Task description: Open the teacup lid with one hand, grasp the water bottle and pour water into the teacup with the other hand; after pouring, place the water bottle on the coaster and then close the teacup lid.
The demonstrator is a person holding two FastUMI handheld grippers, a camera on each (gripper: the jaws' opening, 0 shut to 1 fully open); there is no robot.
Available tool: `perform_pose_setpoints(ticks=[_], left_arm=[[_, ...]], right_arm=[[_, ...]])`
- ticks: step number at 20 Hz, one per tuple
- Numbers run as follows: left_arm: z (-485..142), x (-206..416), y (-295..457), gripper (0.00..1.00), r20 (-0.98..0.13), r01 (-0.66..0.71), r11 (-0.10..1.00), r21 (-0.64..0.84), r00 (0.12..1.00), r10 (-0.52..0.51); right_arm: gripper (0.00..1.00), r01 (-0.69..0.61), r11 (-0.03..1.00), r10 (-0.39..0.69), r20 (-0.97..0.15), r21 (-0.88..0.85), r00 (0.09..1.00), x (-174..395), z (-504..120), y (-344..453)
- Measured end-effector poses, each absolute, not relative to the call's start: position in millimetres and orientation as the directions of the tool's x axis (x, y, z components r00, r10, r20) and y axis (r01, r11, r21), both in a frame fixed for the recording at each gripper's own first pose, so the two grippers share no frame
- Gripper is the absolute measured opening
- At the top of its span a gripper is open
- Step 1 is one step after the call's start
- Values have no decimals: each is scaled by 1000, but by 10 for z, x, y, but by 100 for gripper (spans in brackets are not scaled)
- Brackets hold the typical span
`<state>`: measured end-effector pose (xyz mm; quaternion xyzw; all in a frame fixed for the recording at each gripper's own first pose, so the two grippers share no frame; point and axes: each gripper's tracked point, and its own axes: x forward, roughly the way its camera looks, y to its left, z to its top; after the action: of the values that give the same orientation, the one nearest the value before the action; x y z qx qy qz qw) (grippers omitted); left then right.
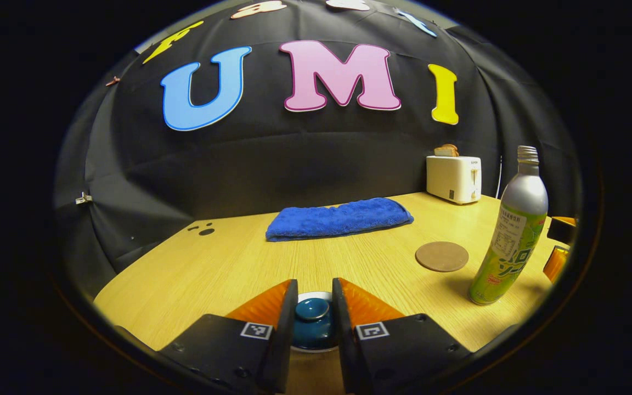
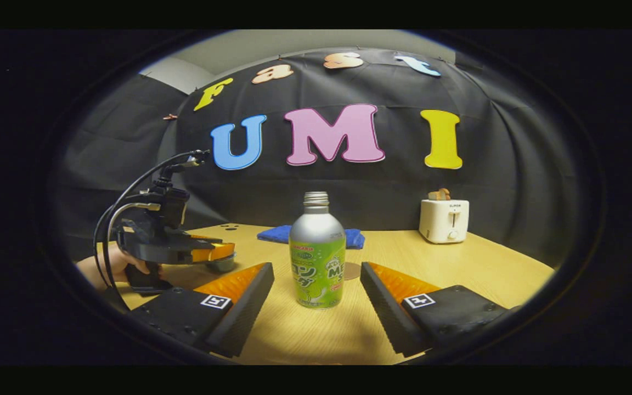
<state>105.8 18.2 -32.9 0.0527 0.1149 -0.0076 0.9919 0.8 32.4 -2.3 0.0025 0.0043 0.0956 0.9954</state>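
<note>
A: What did the left gripper view show?

B: The left tool (image 1: 315, 307) sat low over the desk (image 1: 212, 269); its fingers were narrowed around the knob of the teacup lid (image 1: 312, 310); each stood just beside the knob, but I could not tell whether they pressed on it; the lid sat on the teacup (image 1: 314, 337), whose pale rim showed between them.

A: And further off?

B: The water bottle (image 1: 509, 230) stood upright at the right, uncapped; the round coaster (image 1: 441, 256) lay flat just left of it, apart from it; a blue towel (image 1: 339, 218) lay folded at the back, and a white toaster (image 1: 453, 178) with bread in it stood in the far right corner.

A: The right gripper view?

B: The right tool (image 2: 316, 285) was spread wide; the bottle (image 2: 317, 258) stood upright between its fingers, with clear gaps on both sides, so nothing was held; the coaster's (image 2: 353, 270) edge peeked out behind the bottle; at the left a hand (image 2: 124, 263) held the left tool (image 2: 214, 253) level over the teacup (image 2: 220, 265); the towel (image 2: 277, 234) and toaster (image 2: 444, 220) stood behind.
</note>
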Motion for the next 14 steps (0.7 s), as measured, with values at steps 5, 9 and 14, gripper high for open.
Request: perform_pose_setpoints(ticks=[5, 9, 14], left_arm=[[-318, 1036, 226, 33, -217, -4, 995, 104, 976, 27], [-278, 1012, 244, 30, -192, -11, 996, 87, 981, 28], [-99, 926, 291, 30, -131, -20, 997, 79, 991, 30]], right_arm=[[98, -191, 982, 191, -8, 6, 982, 22, -27, 334], [98, -194, 981, 194, -6, 5, 981, 29, -13, 339], [98, -164, 986, 164, 2, 10, 986, 58, -18, 286]])
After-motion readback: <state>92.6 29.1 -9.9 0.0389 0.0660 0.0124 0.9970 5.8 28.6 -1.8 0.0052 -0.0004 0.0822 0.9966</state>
